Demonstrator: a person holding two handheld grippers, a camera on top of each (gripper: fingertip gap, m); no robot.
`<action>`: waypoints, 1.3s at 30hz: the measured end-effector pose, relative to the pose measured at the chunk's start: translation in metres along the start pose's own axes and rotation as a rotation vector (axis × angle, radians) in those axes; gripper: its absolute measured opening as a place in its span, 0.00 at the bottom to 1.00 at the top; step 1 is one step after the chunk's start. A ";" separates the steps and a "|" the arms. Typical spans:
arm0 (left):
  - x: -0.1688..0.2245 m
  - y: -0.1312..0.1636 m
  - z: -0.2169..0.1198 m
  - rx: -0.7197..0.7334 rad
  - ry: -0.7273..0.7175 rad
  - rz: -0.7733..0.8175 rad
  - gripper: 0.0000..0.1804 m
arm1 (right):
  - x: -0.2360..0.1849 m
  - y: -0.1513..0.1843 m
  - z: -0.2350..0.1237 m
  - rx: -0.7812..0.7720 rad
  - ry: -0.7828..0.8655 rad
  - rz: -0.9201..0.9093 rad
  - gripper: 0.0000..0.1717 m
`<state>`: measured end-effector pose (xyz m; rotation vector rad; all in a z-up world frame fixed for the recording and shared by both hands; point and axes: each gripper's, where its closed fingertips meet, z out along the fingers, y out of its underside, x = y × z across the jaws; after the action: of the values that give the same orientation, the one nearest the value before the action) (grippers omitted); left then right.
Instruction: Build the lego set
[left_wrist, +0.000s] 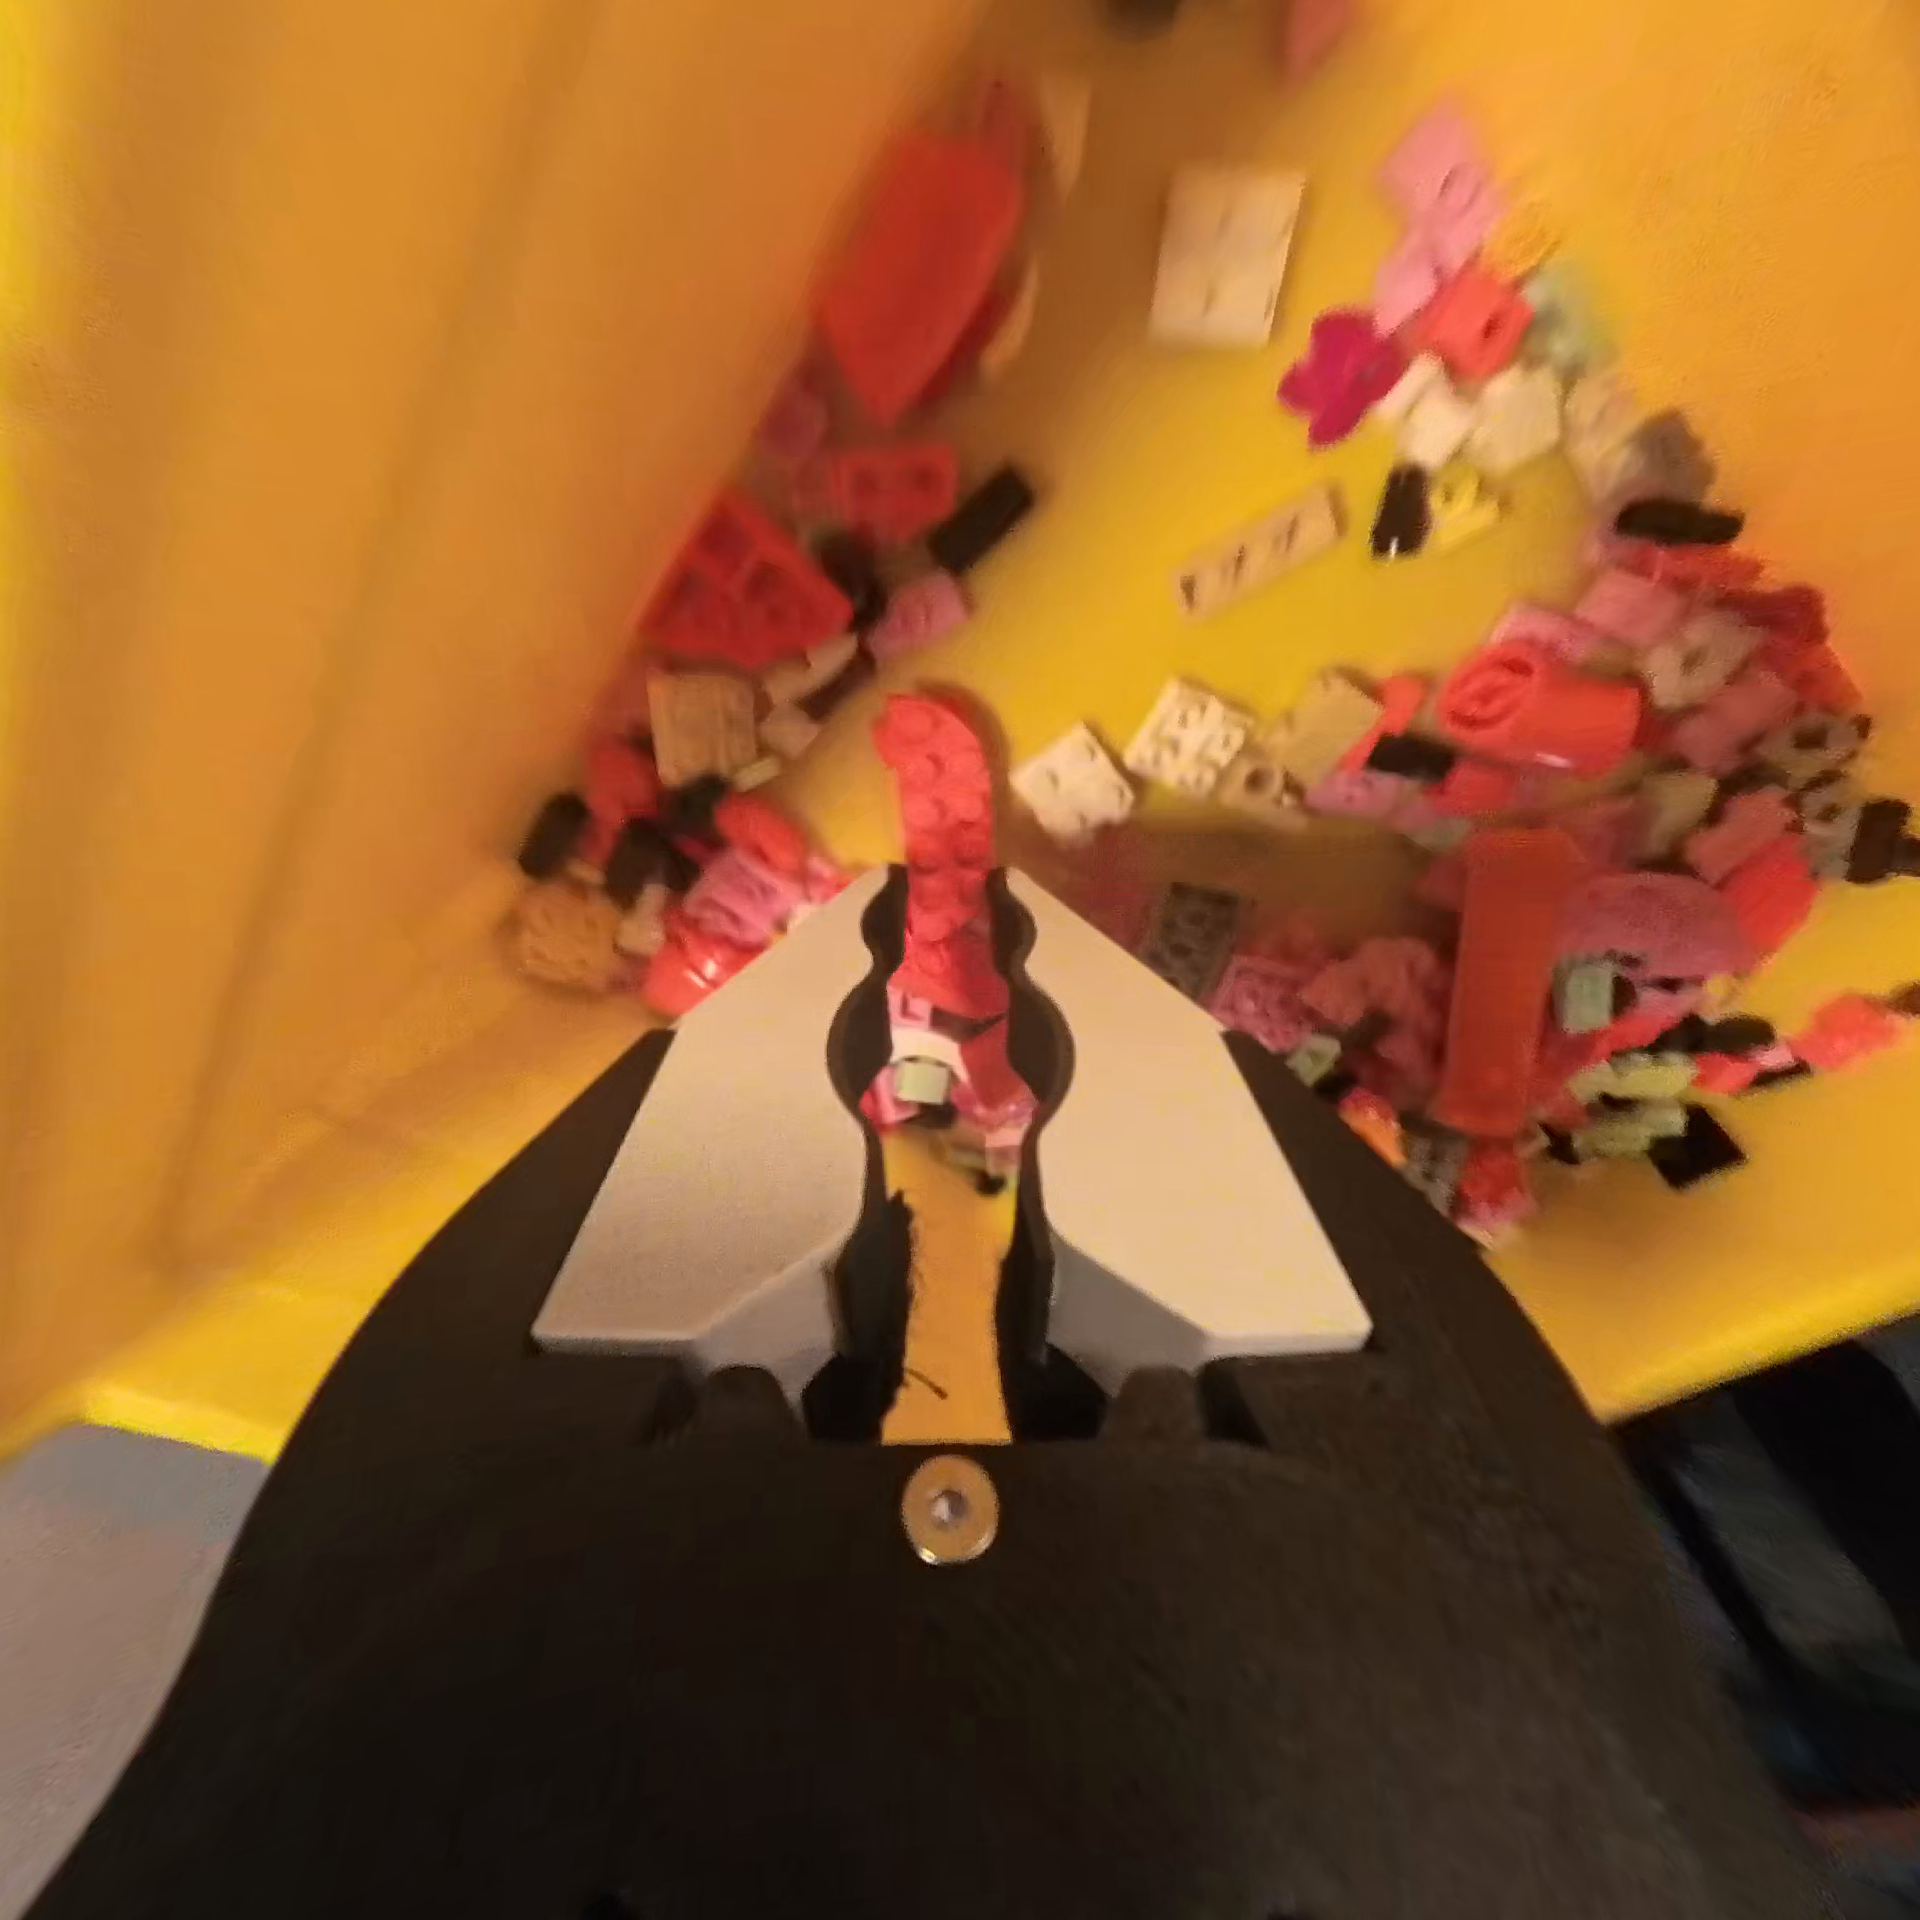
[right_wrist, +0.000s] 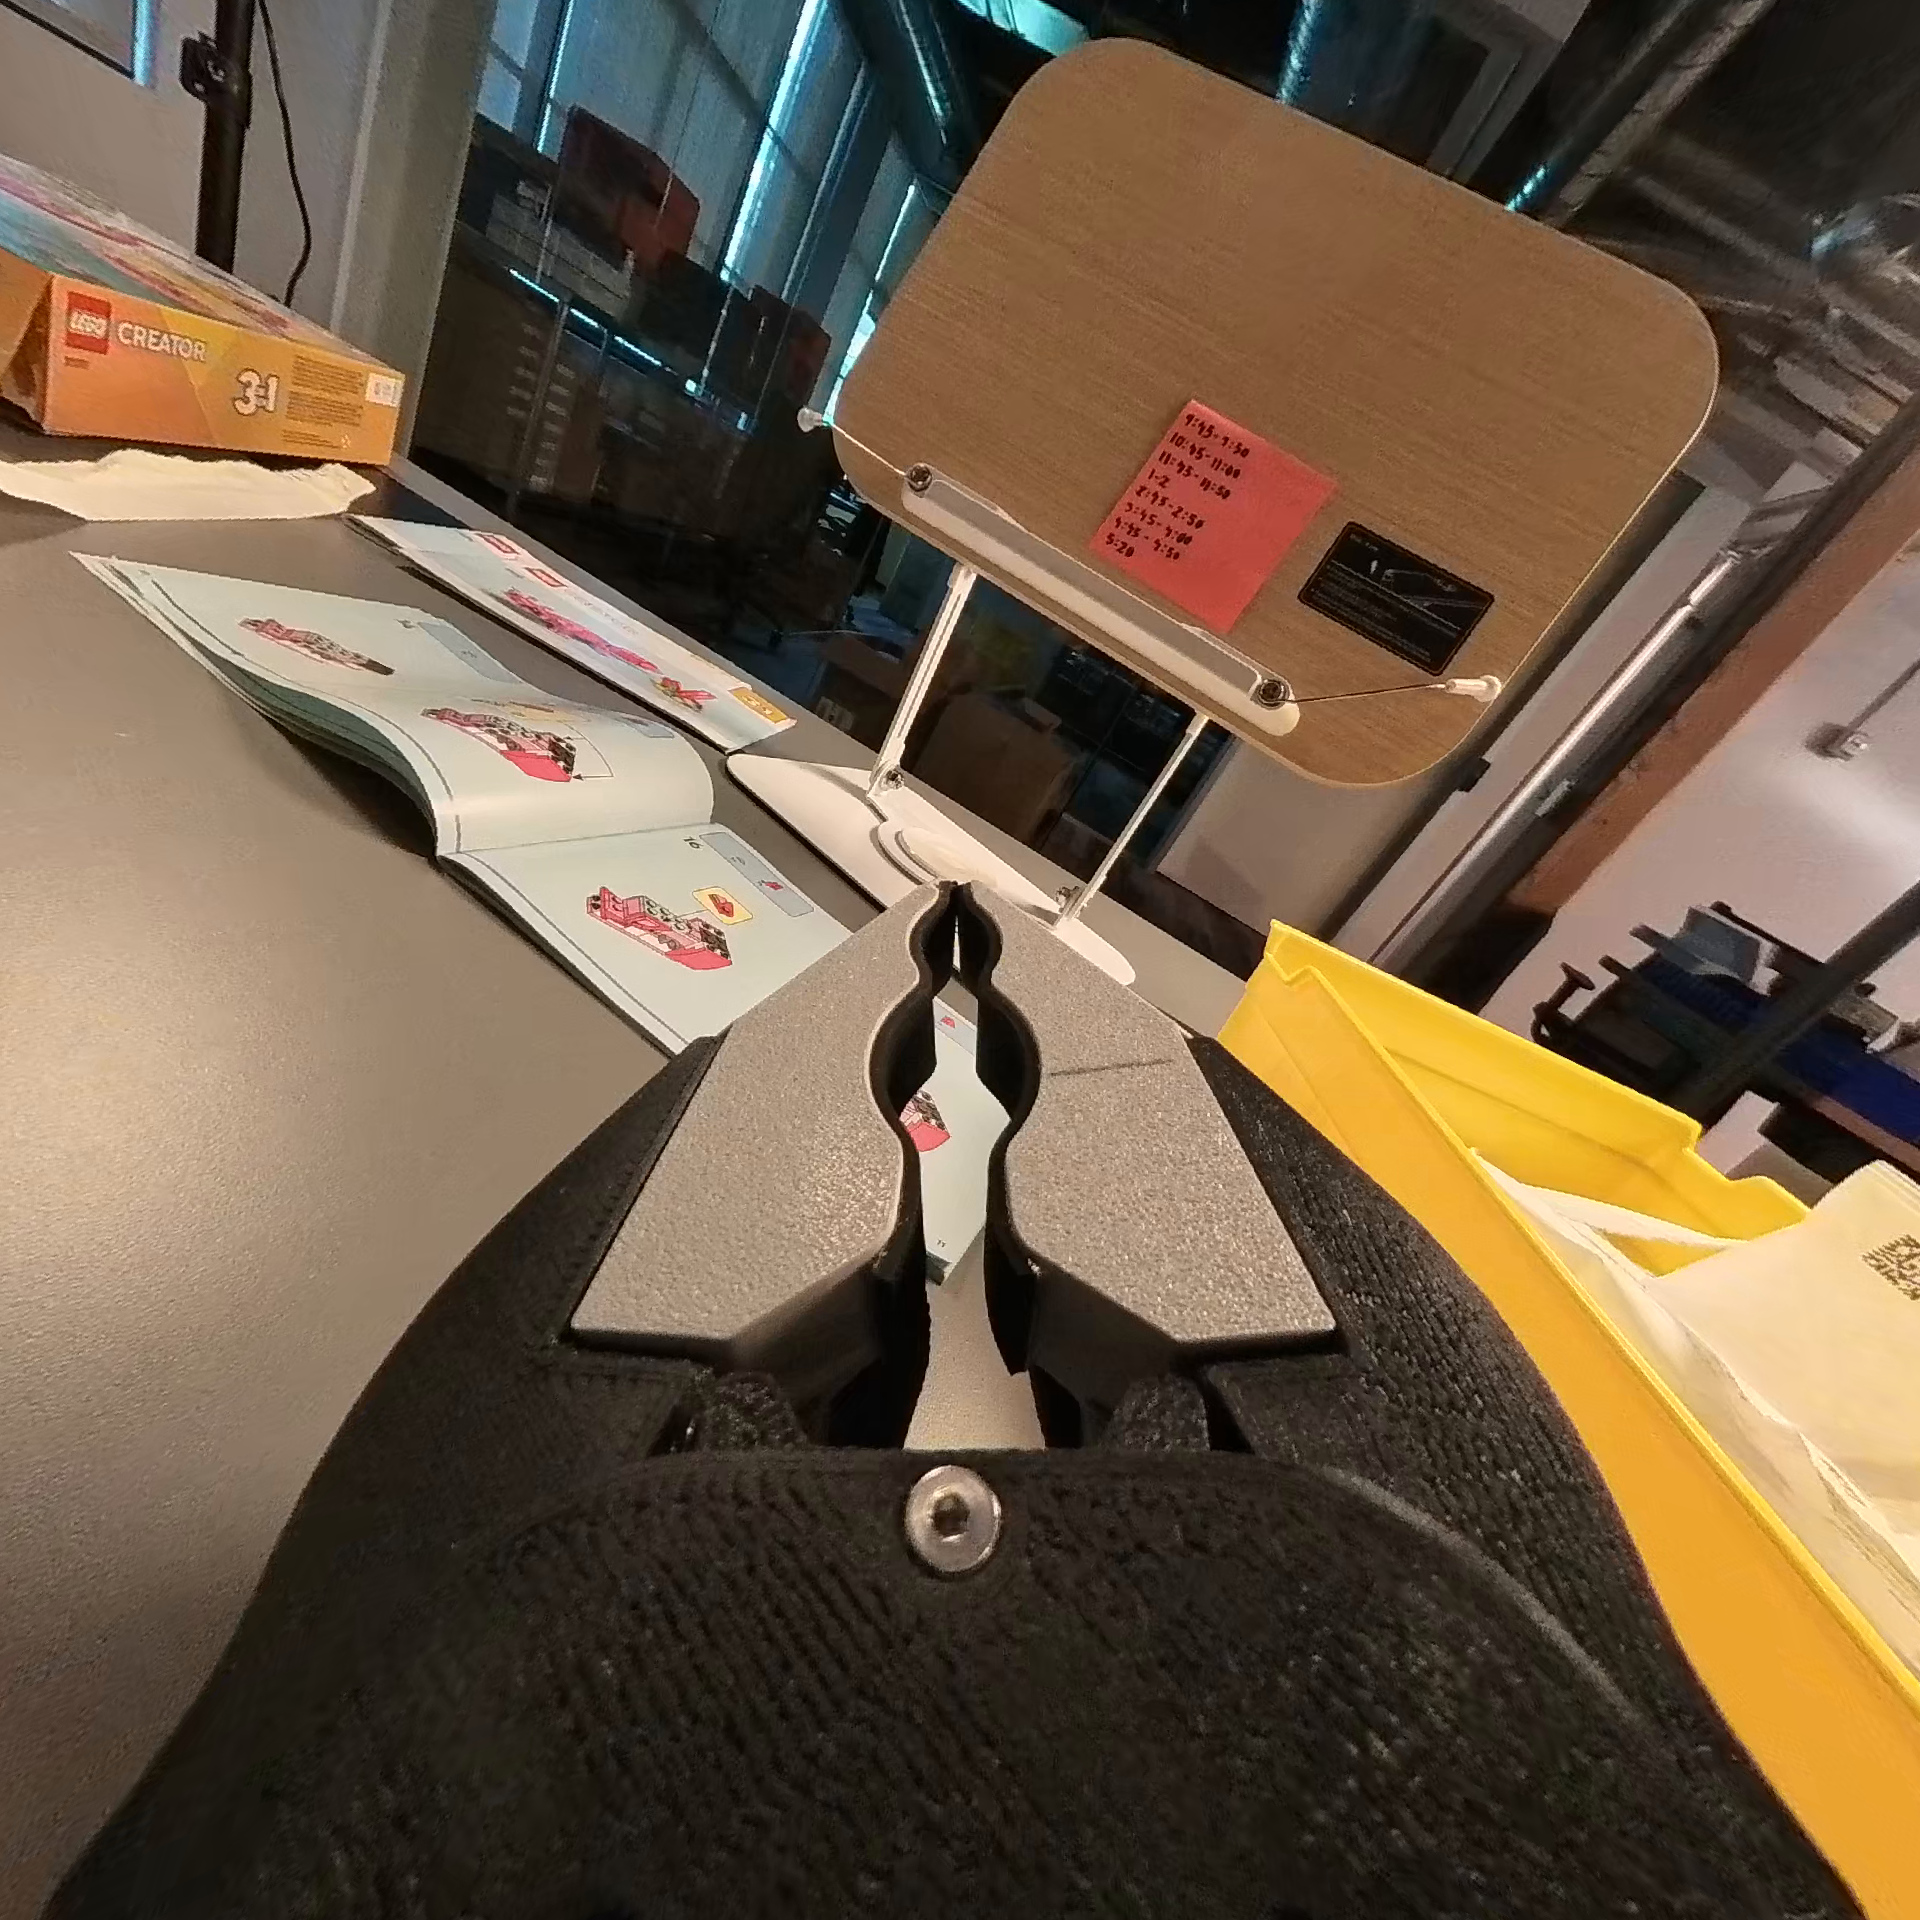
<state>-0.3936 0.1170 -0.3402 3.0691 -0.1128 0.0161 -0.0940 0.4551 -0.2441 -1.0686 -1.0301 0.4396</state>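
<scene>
In the blurred left wrist view, my left gripper (left_wrist: 943, 891) is inside a yellow bin (left_wrist: 312, 520). It is shut on a long red studded plate (left_wrist: 935, 790), which sticks out past the fingertips above a heap of loose bricks (left_wrist: 1558, 831). In the right wrist view, my right gripper (right_wrist: 951, 899) is shut with nothing between its fingers. It hovers over a grey table (right_wrist: 208, 1039), pointing at an open instruction booklet (right_wrist: 582, 810).
More red, pink, white and black bricks (left_wrist: 790, 582) lie along the bin's left wall. A wooden book stand (right_wrist: 1278, 416) with a pink note stands behind the booklet. A yellow bin (right_wrist: 1455, 1122) with paper bags is at right. An orange box (right_wrist: 197, 374) lies far left. Across from one pair of fingers to the other is roughly 45 cm.
</scene>
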 end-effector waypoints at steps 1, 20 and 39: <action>0.003 0.006 -0.001 -0.015 0.035 -0.028 0.08 | 0.000 0.000 0.000 0.000 0.000 0.000 0.00; 0.047 -0.035 -0.022 0.285 0.096 0.404 0.29 | 0.000 0.000 0.000 -0.004 0.004 -0.005 0.00; 0.031 -0.018 -0.002 0.143 0.042 0.603 0.19 | 0.000 0.000 0.000 0.004 -0.002 0.009 0.00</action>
<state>-0.3617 0.1329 -0.3392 3.0332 -1.0626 0.1249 -0.0935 0.4549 -0.2435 -1.0694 -1.0259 0.4497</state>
